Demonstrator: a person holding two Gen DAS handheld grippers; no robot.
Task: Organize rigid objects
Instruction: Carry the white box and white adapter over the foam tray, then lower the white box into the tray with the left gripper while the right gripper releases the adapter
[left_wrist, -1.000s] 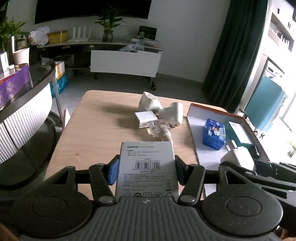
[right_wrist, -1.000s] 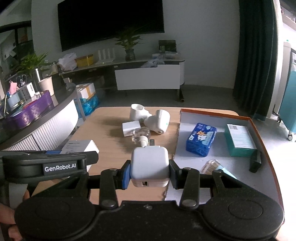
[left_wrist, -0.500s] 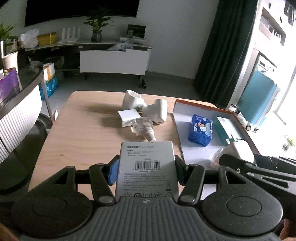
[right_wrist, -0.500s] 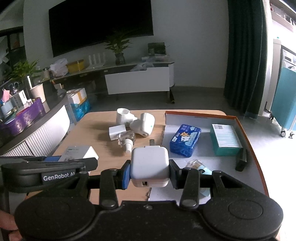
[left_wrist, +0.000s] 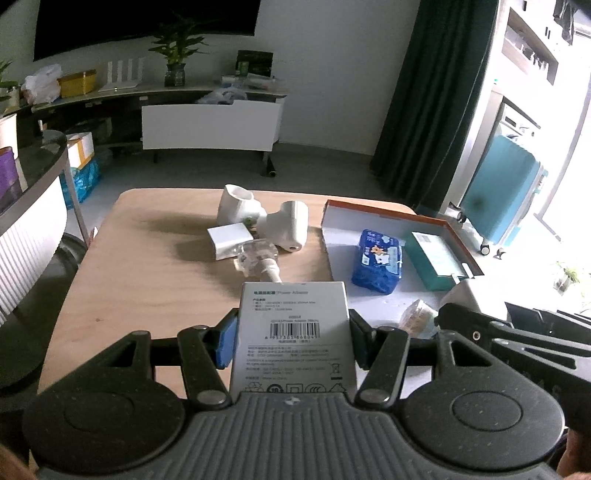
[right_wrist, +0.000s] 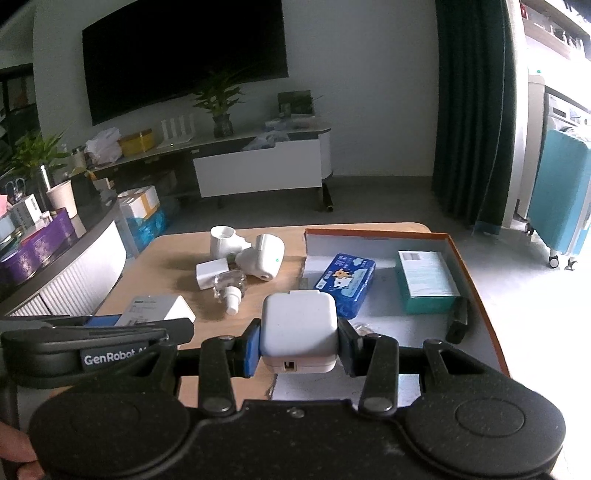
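Left gripper clamped on a flat white cardboard power-adapter box, barcode label facing up, held above the near part of the round-cornered light wooden table. Right gripper clamped on a rounded white square plastic charger, its port facing the camera, held over the near left edge of the shallow orange-rimmed white tray.

Inside the tray: a blue plastic tissue pack at the left, a teal rectangular carton at the right, just beside it, a thin black bar against the right wall, and a crinkled clear wrapper near the front. Bare white floor open between tissue pack and teal carton, and in front of them.

On the wood left of the tray, a tight cluster: two white plastic pipe-like fittings, a small white flat box and a clear spray bottle lying on its side with nozzle toward the camera, touching or nearly so. Bare wood to the left of the cluster and between it and the near edge.
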